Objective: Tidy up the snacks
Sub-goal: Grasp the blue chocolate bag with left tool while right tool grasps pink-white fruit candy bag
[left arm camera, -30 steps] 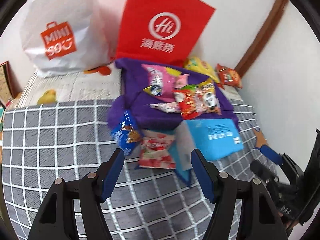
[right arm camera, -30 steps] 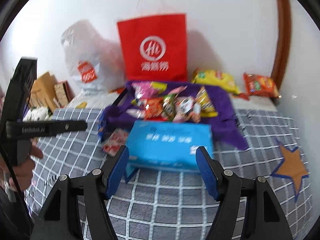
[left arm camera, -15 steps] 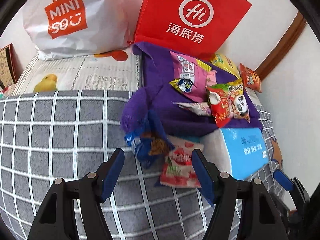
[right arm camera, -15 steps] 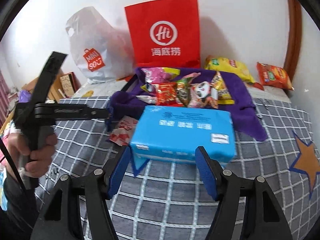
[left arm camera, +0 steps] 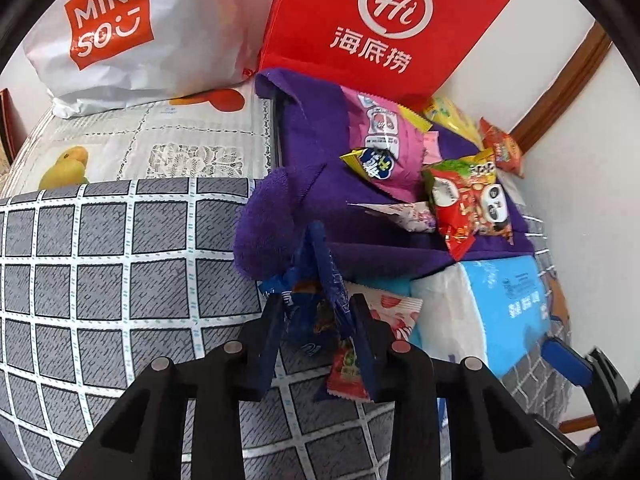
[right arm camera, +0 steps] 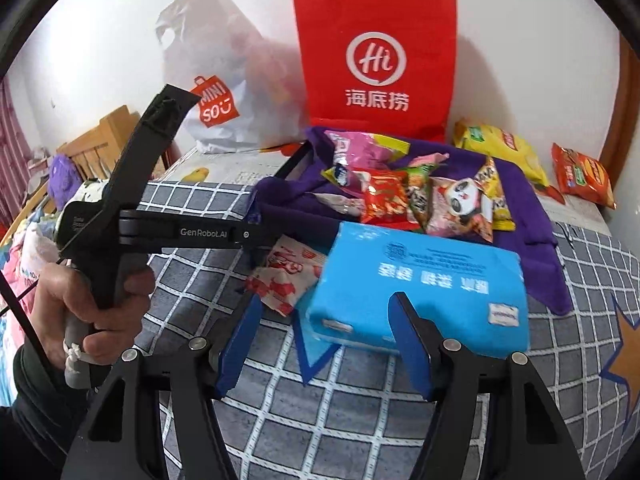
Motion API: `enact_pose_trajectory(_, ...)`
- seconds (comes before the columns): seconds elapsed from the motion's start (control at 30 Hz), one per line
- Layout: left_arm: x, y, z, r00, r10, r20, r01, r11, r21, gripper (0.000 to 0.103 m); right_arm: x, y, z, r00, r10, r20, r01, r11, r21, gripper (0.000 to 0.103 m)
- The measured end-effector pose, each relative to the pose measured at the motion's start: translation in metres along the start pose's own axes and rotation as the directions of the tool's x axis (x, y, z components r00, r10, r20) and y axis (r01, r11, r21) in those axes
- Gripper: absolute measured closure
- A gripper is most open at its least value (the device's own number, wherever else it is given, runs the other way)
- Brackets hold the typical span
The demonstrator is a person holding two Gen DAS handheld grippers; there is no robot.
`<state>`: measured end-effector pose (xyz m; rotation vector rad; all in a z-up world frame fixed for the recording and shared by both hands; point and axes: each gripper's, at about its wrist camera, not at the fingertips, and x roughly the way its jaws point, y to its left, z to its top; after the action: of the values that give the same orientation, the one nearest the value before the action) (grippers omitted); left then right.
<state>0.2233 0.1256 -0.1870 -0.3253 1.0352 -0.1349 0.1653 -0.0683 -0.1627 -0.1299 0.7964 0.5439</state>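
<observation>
Here our left gripper (left arm camera: 316, 316) has its blue fingers closed in on a crinkly dark-blue snack packet (left arm camera: 310, 300) lying on the grey checked bedcover (left arm camera: 100, 264), just beside a red-and-white strawberry packet (left arm camera: 384, 312). Our right gripper (right arm camera: 326, 344) is spread wide and holds nothing, its fingers in front of a light-blue tissue pack (right arm camera: 420, 280). Beyond lies a purple cloth (left arm camera: 308, 136) heaped with snack packets.

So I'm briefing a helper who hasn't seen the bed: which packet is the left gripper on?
Find the purple cloth below the red bag. At its near corner, beside the tissue pack, the left gripper pinches a crinkled dark-blue packet, the only blue snack.
</observation>
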Motion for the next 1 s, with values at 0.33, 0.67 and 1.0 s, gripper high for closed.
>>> enact_pose_trajectory(0.33,-0.033,0.029,-0.005,0.999,0.043,0.027,-0.042,0.998,-0.038,0.071,0.034,0.042,0.011,1.0,-0.009,-0.024,0.007,0.995,-0.096,0.041)
enact_pose_trajectory(0.67,-0.044,0.054,-0.009,0.998,0.038,0.041,-0.035,0.997,-0.066,0.071,0.075,0.068,0.009,0.993,-0.066,-0.096,0.047,0.98,-0.194,0.043)
enact_pose_trajectory(1.0,-0.045,0.065,-0.012,0.998,0.034,0.046,-0.03,0.997,-0.077,0.071,0.1,0.079,0.005,0.98,-0.168,-0.105,0.135,0.955,-0.263,0.037)
